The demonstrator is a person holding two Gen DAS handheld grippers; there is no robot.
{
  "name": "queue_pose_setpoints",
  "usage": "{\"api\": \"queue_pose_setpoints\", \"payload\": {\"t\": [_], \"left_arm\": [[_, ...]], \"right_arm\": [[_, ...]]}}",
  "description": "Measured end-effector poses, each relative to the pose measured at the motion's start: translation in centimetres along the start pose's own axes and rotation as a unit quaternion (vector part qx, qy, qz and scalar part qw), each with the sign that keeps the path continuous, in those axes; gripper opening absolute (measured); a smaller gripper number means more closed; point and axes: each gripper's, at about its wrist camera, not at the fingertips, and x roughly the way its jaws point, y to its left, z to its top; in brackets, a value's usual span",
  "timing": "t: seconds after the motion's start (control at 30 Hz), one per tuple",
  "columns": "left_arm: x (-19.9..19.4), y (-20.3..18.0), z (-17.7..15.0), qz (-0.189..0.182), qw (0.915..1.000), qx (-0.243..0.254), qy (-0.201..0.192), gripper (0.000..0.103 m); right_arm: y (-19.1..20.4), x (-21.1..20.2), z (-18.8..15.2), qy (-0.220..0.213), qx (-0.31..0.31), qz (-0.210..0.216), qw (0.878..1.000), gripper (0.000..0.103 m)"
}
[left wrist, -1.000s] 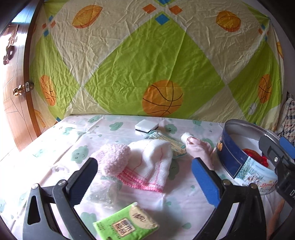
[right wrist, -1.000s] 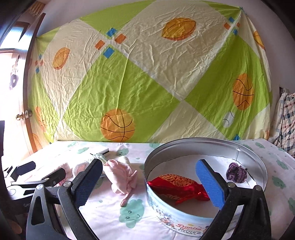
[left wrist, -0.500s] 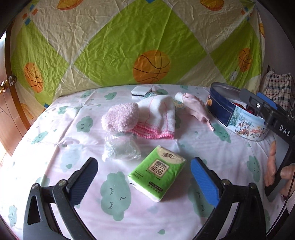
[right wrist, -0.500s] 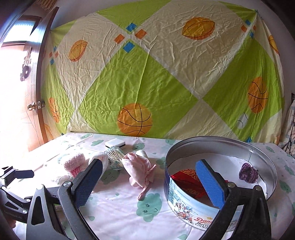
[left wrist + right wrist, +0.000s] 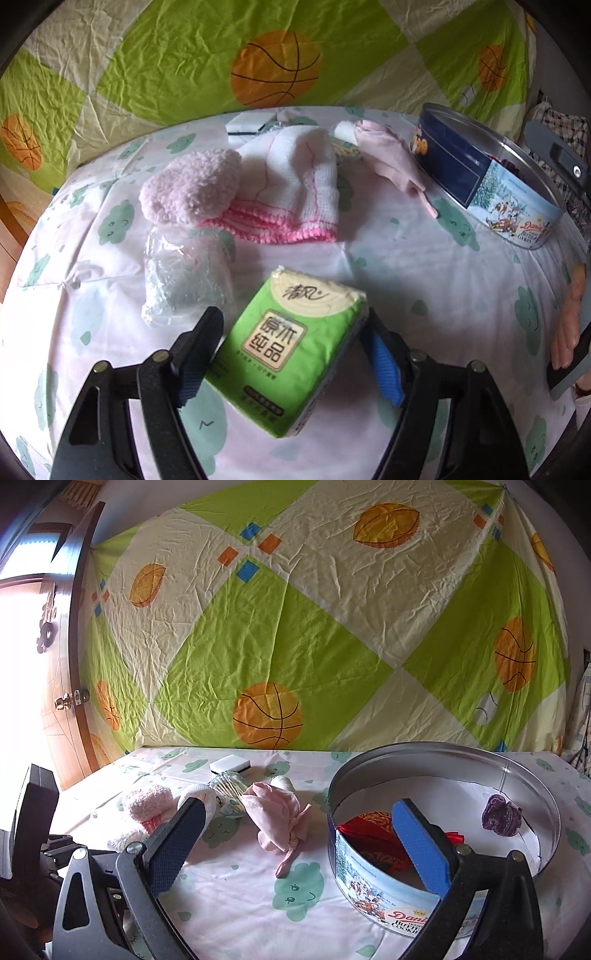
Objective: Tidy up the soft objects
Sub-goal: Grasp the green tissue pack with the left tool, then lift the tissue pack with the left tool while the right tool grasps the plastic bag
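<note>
the round cookie tin (image 5: 436,897) sat just past your right gripper (image 5: 299,845), whose 2 fingers stood wide apart with nothing between them, the right finger overlapping the tin's near wall. the knitted hat (image 5: 291,184) lay well beyond your left fingers. the green tissue pack (image 5: 284,354) lay between the 2 fingers of your left gripper (image 5: 291,362), which had just been closing; the right pad looked to be at the pack's edge, the left pad not quite touching. you did well to centre the pack and squeeze lightly, since it crushes easily.
</note>
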Motion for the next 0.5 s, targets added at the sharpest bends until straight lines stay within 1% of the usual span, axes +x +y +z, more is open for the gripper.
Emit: {"api": "queue_pose_setpoints", "payload": {"t": [0.07,0.1,0.17,0.27,0.37,0.43,0.5], "left_arm": [[-0.1,0.6,-0.1,-0.004,0.9998,-0.018,-0.003,0.052],[-0.1,0.9,-0.1,-0.001,0.9996,-0.027,-0.005,0.050],[-0.4,1.3,-0.4,-0.005,0.9989,-0.044,-0.011,0.049],[-1.4,1.4,-1.2,-0.028,0.9978,-0.055,-0.024,0.049],[-3.8,1.4,-2.0,-0.032,0.9947,-0.060,-0.077,0.049],[-5.0,1.8,-2.8,-0.045,0.9919,-0.071,-0.096,0.049],[-5.9,2.3,-3.8,-0.048,0.9891,-0.085,-0.110,0.049]], "right_arm": [[0.0,0.0,0.0,-0.001,-0.001,0.001,1.000,0.102],[0.0,0.0,0.0,-0.001,-0.002,0.002,1.000,0.102],[0.1,0.0,0.0,-0.001,-0.004,0.005,1.000,0.102],[0.1,-0.1,-0.1,-0.003,-0.006,0.007,1.000,0.102],[0.1,-0.2,-0.1,-0.003,-0.006,0.008,1.000,0.102],[0.2,-0.2,-0.1,-0.003,-0.006,0.010,1.000,0.102],[0.2,-0.3,-0.1,-0.004,-0.008,0.011,1.000,0.102]]}}
